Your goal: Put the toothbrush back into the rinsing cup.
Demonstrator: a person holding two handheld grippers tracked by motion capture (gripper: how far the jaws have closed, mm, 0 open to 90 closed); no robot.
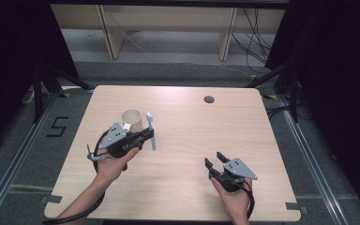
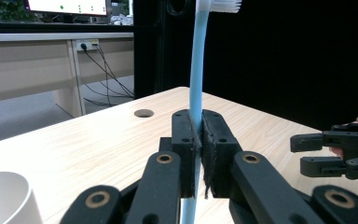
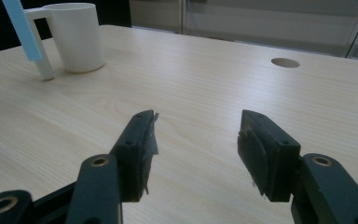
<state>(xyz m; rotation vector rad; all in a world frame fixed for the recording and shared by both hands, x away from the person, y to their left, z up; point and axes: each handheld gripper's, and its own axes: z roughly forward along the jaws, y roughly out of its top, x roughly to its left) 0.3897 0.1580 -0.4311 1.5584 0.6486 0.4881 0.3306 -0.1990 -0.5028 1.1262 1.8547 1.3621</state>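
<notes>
A light-blue toothbrush (image 2: 196,84) is clamped by its handle in the left gripper (image 1: 146,136), just beside the white mug (image 1: 132,120). The right gripper (image 1: 217,161), well apart from the mug, is held open and empty. The mug could be toppled if its rim is clipped.

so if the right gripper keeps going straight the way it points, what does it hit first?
Probably nothing: the right gripper, jaws open, points across bare table. The white mug stands left of that line, though depth is uncertain.

Toothbrush (image 2: 197,70) bristles cut off by the top edge; mug (image 2: 4,198) cropped at the lower-left corner
</notes>
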